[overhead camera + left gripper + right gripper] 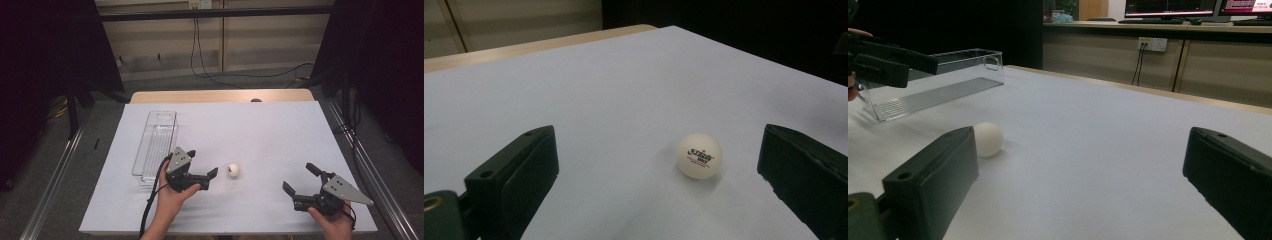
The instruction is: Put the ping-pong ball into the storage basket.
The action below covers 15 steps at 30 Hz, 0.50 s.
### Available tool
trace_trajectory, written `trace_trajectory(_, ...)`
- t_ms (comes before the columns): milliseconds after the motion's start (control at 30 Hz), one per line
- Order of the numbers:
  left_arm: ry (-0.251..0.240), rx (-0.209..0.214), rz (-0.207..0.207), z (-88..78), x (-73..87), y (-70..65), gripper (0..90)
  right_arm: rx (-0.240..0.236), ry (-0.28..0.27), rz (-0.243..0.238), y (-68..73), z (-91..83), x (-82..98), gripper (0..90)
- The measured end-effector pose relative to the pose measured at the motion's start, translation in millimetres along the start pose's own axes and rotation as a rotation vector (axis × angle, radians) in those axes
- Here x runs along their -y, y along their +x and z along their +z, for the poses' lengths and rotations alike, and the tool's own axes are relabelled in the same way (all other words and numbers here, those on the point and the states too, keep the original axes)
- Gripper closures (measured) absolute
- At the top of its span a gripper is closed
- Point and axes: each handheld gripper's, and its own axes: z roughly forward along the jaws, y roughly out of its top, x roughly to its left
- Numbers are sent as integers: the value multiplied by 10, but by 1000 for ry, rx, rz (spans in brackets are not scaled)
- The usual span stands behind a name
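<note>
A white ping-pong ball (233, 170) with a small red and dark logo lies on the white table cover (260, 125). My left gripper (202, 162) is open just to the ball's left, with nothing between its jaws. In the left gripper view the ball (699, 155) rests ahead, nearer the right jaw of the left gripper (656, 165) and untouched. My right gripper (298, 176) stands open near the front right, empty, well clear of the ball. In the right gripper view the ball (988, 139) sits beyond the left jaw of the right gripper (1080, 165).
A clear plastic tray (156, 142) lies lengthwise at the table's left, empty, just behind the left hand; the right gripper view shows this tray (938, 85) too. A wooden table edge (220, 95) runs along the back. Metal rails flank both sides.
</note>
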Motion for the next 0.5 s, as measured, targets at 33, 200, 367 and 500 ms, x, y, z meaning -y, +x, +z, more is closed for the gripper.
trace_trajectory(33,1,1,-2,4,0,-3,31,0,0,0,0,0,0,8)
trace_trajectory(200,1,-3,-6,29,4,-17,34,3,1,-5,-7,4,3,8)
trace_trajectory(367,22,4,3,70,6,-28,34,-10,4,-1,-1,6,1,8)
trace_trajectory(500,31,9,9,96,6,-40,34,-7,5,-5,-1,9,3,8)
